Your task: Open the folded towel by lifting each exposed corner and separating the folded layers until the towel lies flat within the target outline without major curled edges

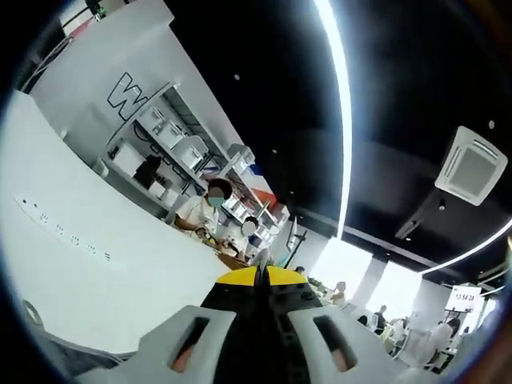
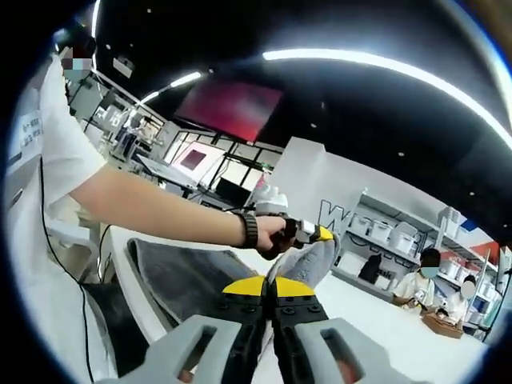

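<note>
A dark grey towel (image 2: 184,272) lies on the white table (image 2: 120,264) in the right gripper view. A lighter flap of the towel (image 2: 314,260) rises from just behind my right gripper (image 2: 269,285), whose yellow-tipped jaws stand together. The flap reaches up to my left gripper (image 2: 320,234), held in a hand (image 2: 276,234) at the end of a bare arm. In the left gripper view, the left gripper (image 1: 260,274) has its jaws shut and tilted up toward the ceiling, and the cloth is hidden below them.
The person's body in a white shirt (image 2: 48,160) fills the left side. Seated people (image 2: 424,280) work at the far end of the table, before white shelving (image 2: 384,232). A white wall (image 1: 88,240) stands at the left.
</note>
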Demonstrator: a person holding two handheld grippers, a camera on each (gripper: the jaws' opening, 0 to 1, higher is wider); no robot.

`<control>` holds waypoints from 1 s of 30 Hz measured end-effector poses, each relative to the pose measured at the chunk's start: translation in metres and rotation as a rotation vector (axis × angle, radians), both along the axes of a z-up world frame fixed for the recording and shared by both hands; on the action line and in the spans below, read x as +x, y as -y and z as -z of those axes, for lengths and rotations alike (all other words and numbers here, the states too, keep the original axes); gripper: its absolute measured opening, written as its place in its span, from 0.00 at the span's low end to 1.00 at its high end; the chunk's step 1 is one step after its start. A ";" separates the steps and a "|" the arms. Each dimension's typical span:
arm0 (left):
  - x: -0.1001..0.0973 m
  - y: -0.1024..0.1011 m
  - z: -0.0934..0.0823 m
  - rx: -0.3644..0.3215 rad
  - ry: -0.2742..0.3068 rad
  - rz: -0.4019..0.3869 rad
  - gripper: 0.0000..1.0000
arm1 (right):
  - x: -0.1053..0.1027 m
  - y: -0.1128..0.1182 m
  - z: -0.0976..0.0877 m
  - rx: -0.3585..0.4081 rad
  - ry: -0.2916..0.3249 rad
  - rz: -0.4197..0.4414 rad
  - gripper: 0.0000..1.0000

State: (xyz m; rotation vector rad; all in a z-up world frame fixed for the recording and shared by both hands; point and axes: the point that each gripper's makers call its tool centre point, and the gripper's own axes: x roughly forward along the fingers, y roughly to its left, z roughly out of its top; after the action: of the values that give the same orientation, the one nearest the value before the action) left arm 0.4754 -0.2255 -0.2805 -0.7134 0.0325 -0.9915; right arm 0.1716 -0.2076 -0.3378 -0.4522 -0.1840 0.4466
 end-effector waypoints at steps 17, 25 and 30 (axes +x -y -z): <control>-0.001 0.026 -0.003 0.003 -0.009 0.035 0.00 | 0.002 0.005 0.009 -0.048 -0.006 0.028 0.00; 0.003 0.031 0.009 0.011 -0.029 0.041 0.00 | 0.005 0.023 0.013 -0.013 0.005 0.084 0.00; 0.005 0.033 0.013 0.013 -0.038 0.034 0.00 | 0.005 0.030 0.014 -0.007 0.011 0.107 0.00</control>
State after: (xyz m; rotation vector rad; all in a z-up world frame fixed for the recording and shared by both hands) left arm 0.4801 -0.2582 -0.2934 -0.7218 0.0848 -1.0092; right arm 0.1762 -0.2372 -0.3523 -0.4694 -0.1682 0.3400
